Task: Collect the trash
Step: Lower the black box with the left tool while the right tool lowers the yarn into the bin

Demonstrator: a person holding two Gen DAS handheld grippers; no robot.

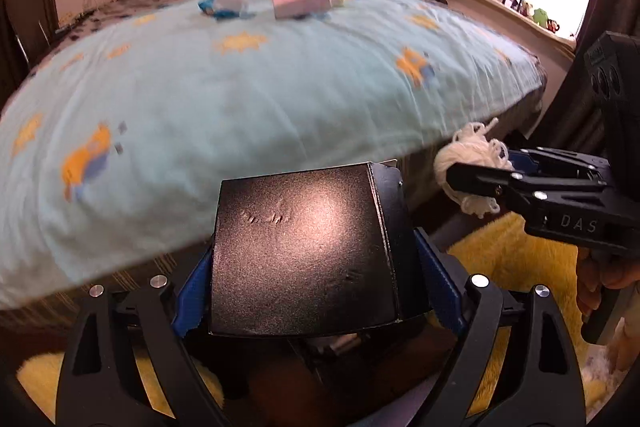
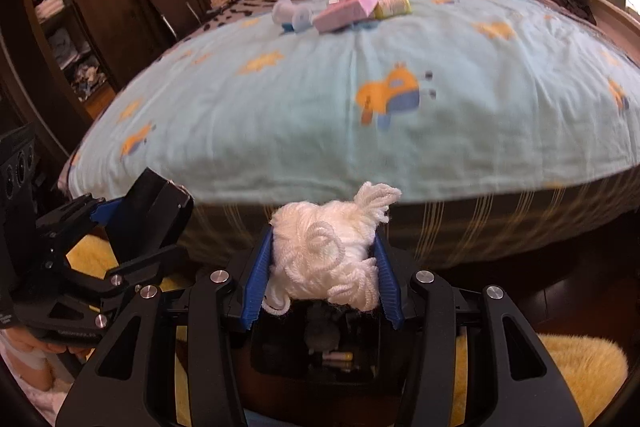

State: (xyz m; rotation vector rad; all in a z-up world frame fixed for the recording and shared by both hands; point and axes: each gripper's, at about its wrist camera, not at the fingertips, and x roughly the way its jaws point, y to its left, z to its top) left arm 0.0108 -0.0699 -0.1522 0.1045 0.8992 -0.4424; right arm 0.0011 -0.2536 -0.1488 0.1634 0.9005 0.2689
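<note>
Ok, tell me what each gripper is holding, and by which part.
Left gripper: black box, clamped across its two sides. Right gripper: white yarn bundle, pinched around its middle.

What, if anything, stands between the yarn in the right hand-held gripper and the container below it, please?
Nothing visible: the white bundle of yarn sits clamped in the right hand-held gripper, directly above the open dark container. The black box in the left hand-held gripper is off to the side.

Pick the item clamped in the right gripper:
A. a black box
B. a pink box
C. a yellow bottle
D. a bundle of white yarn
D: the right gripper is shut on the bundle of white yarn, pinched between its blue pads; the black box sits in the left gripper, and the pink box lies on the bed.
</note>
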